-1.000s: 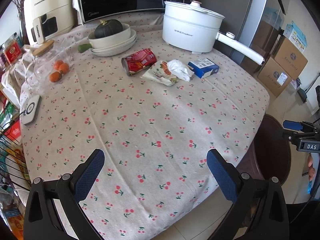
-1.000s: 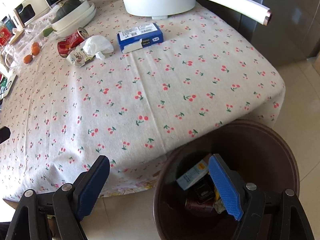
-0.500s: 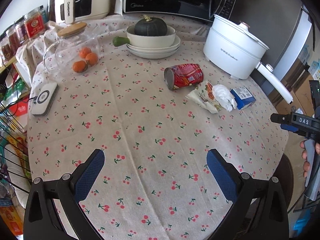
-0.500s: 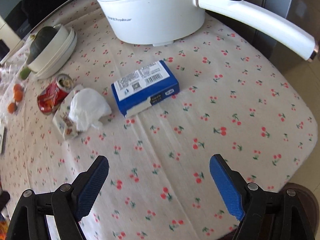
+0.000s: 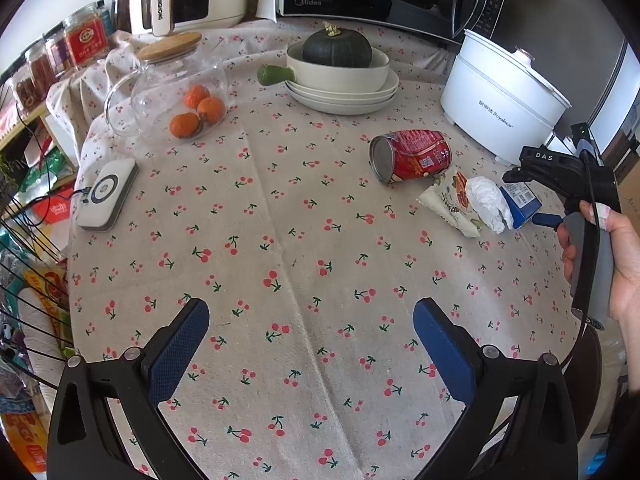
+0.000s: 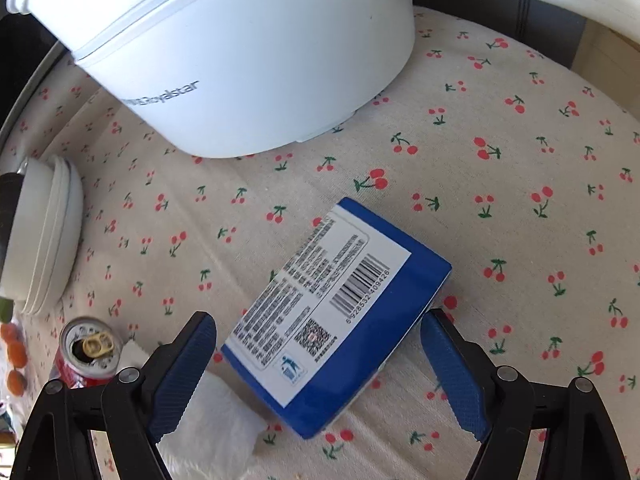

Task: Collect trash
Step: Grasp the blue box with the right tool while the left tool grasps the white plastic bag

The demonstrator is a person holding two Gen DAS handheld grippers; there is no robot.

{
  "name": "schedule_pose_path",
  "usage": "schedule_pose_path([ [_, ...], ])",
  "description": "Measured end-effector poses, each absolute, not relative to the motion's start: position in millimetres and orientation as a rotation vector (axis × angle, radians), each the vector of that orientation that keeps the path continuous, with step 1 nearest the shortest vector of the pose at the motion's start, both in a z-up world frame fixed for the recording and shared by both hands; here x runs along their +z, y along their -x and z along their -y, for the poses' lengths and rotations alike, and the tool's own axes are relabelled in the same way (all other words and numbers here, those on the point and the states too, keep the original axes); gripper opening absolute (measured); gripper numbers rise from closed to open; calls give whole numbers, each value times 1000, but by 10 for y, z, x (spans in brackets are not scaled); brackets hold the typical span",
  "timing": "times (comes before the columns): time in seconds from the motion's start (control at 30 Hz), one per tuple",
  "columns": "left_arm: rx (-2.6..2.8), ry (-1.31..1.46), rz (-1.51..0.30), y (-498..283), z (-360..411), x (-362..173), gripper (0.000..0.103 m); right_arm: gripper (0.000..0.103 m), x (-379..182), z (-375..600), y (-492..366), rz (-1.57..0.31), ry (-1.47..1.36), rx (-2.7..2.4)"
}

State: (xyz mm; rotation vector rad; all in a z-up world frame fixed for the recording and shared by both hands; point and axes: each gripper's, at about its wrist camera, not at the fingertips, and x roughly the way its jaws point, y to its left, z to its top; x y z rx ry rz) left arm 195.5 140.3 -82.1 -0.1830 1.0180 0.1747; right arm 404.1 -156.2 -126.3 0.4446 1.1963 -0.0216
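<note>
The right claw (image 6: 318, 354) is hanging wide open and empty astride the blue carton (image 6: 338, 316) lying flat on the counter (image 6: 500, 184), and because the carton is sitting askew between the pads, closing could be pinching corners and twisting it loose against the crumpled tissue (image 6: 212, 436).

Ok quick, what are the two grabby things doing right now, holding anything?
Left hand-held gripper: open, holding nothing, above bare tablecloth.
Right hand-held gripper: open, blue box between its fingers, not gripped.
</note>
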Motion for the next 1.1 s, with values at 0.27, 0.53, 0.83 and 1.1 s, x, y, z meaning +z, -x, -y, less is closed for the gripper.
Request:
schedule_pose_path([
  [0.27, 167, 194, -1031, -1993, -1343, -863, 103, 83, -1285, 1372, -3992, -1166, -239, -55],
  [0.53, 89, 217, -1015, -2126, -924, -812, 103, 68, -1247, 1753, -3539, -1170, -177, 124],
  [0.83, -51, 274, -987, -2476, -299, -897, 99, 67, -1095, 2444, -2986, -1148, -211, 249],
  [1.1, -81, 202, -897, -3113, 108, -1029, 86, 67, -1033, 2806, -2988, -1109, -261, 276],
])
